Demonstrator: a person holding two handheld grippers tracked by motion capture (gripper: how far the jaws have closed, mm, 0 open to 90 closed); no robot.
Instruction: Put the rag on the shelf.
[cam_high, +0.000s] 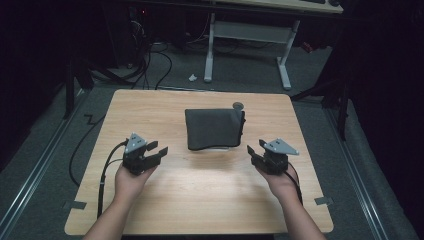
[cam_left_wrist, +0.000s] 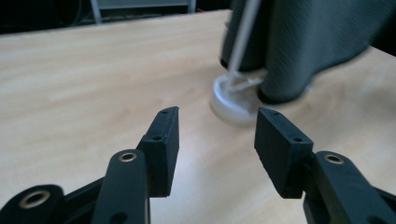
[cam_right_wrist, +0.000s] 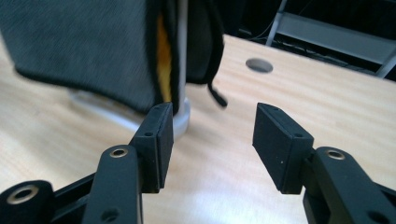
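Dark fabric cover (cam_high: 213, 128) draped on its white stand (cam_left_wrist: 232, 100), mid-table toward the far edge. Your left gripper (cam_high: 156, 151) and right gripper (cam_high: 253, 153) flank it, both wide, empty. Approach step; next, close in on its lower corners.

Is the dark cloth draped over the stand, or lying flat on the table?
Draped: the cloth hangs above the stand's white base.

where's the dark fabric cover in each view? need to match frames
High view: dark fabric cover at table centre, between and beyond both grippers.
Left gripper view: top right, draped over a white stand with a round base.
Right gripper view: top left, yellow lining at its open edge, white base below.
Shared landmark: the white base under the cover, on the wooden table.
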